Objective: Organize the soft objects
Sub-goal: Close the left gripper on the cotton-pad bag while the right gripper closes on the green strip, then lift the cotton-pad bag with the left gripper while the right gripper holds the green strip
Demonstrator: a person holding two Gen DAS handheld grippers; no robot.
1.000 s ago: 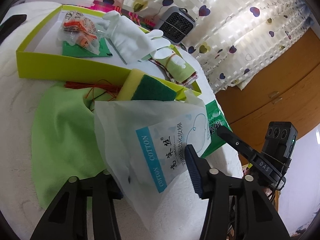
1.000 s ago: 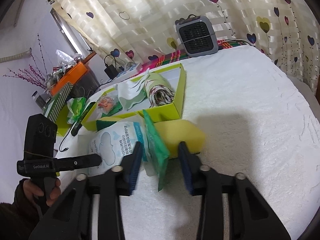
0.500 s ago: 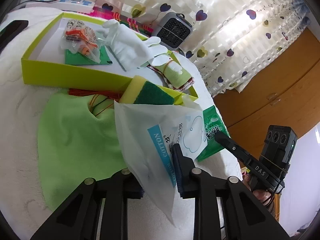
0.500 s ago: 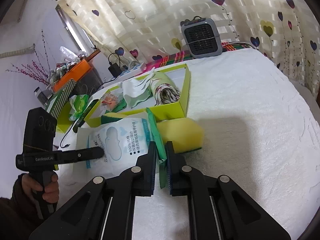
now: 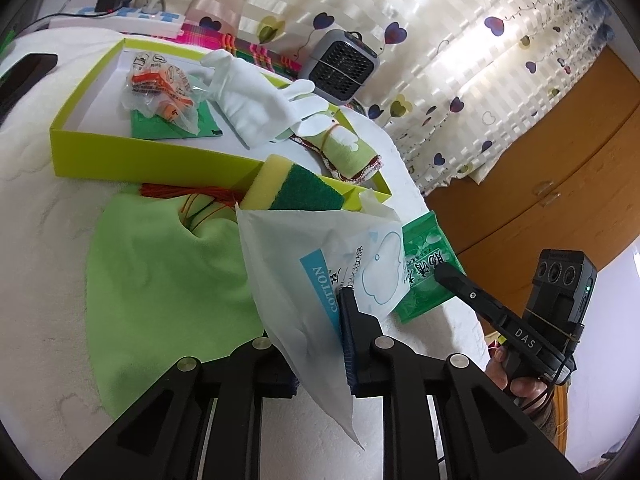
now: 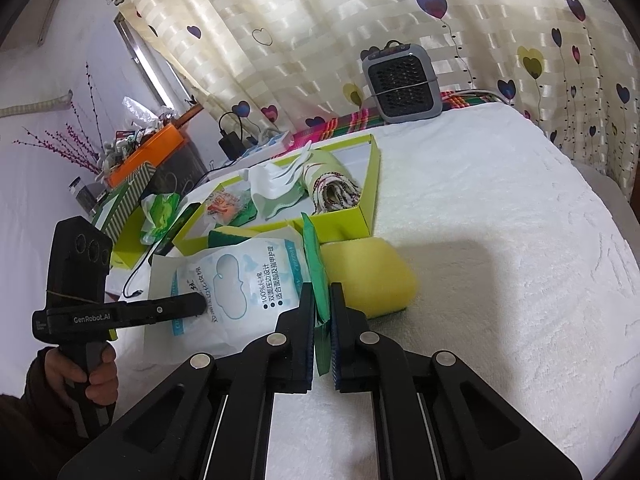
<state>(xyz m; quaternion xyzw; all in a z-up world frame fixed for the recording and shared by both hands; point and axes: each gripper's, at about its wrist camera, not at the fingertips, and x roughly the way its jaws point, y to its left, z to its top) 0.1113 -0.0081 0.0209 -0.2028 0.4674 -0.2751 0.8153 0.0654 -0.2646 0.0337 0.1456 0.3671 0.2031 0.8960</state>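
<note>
My left gripper point(image 5: 320, 344) is shut on a white cotton-pad bag point(image 5: 312, 268), which also shows in the right wrist view point(image 6: 240, 280). My right gripper point(image 6: 321, 332) is shut on a thin green packet point(image 6: 314, 264), seen flat in the left wrist view point(image 5: 424, 268). A yellow sponge with a green scouring side point(image 5: 296, 190) leans against the lime-green box point(image 5: 132, 152); its yellow side shows in the right wrist view point(image 6: 368, 272). The box holds a white glove point(image 5: 256, 100), a rolled cloth point(image 5: 344, 152) and an orange packet point(image 5: 164, 88).
A light green cloth point(image 5: 160, 272) with red string point(image 5: 184, 192) lies on the white bedding in front of the box. A small grey heater point(image 6: 402, 84) stands at the back by the curtain. A wooden cabinet point(image 5: 540, 184) is to the right.
Both grippers have closed: the left one onto the white cotton-pad bag, the right one onto the green packet. The left gripper has lifted a little.
</note>
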